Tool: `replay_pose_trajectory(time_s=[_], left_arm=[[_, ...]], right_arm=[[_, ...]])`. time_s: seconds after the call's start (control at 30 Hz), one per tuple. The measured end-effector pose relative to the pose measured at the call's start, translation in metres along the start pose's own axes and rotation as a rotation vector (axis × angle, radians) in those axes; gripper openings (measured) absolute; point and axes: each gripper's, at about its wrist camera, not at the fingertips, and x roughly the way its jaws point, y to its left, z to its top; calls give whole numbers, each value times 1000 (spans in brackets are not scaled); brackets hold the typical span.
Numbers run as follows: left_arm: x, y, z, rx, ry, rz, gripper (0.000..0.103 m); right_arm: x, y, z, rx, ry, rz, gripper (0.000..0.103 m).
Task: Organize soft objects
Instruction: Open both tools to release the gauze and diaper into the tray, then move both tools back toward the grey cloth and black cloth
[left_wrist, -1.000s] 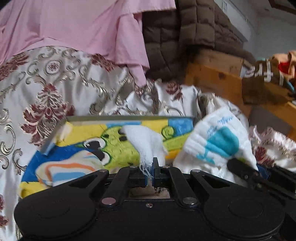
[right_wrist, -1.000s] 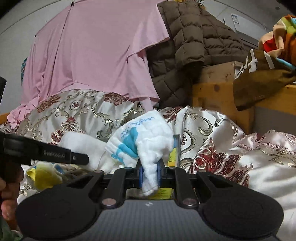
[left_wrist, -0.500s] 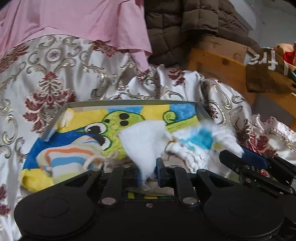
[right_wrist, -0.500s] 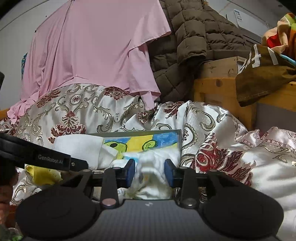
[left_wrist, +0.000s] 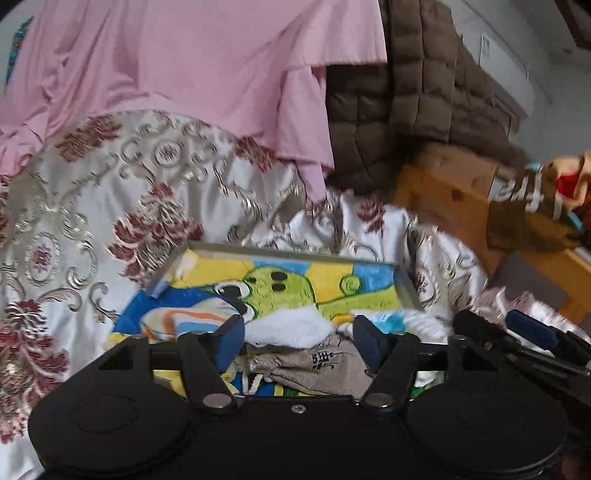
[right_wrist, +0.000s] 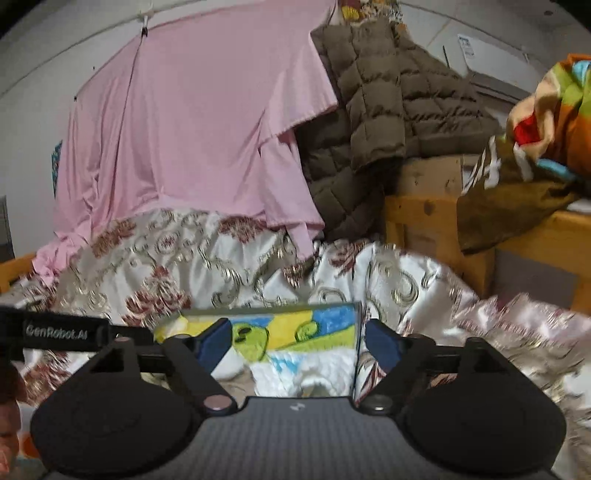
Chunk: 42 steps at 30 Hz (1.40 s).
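The left tool (left_wrist: 298, 341) stands wide, its blue pads clear of everything; its jaws have just been opening, and the plain white fluffy cloth (left_wrist: 286, 326) lies loose between and beyond them, no longer pinched. The right tool (right_wrist: 297, 345) is likewise wide, its jaws just opened too, with the white quilted cloth with turquoise print (right_wrist: 308, 373) lying free in the gap. Both cloths rest inside the shallow tray with a yellow, blue and green cartoon picture on its floor (left_wrist: 291, 254), alongside a striped orange-and-blue soft cloth (left_wrist: 184, 321) at the left and a grey-beige woven pouch with dark characters (left_wrist: 314, 363) nearest the camera. The tray sits on a bed covered by a shiny cream quilt with red flowers and gold scrolls (left_wrist: 92, 206).

This looks like the release step: two soft pieces dropped into the tray. Next, I judge, both tools should draw back clear of the tray rim without snagging loose fibres, then seek any soft item outside it.
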Motion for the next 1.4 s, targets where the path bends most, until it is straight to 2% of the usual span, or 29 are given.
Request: replay_pose_trajectory(time_s=[0.3, 0.63, 0.97, 1.4], left_arm=[[-86, 7, 4, -49, -83, 17, 82], [-190, 23, -11, -77, -166, 24, 93], [-268, 54, -52, -104, -199, 42, 98], [-320, 80, -114, -78, -181, 27, 101]], right_arm=[[-66, 25, 37, -27, -40, 31, 96], [-146, 66, 43, -42, -49, 85, 103], [-214, 100, 24, -52, -61, 90, 103], [-276, 134, -38, -99, -29, 59, 103]])
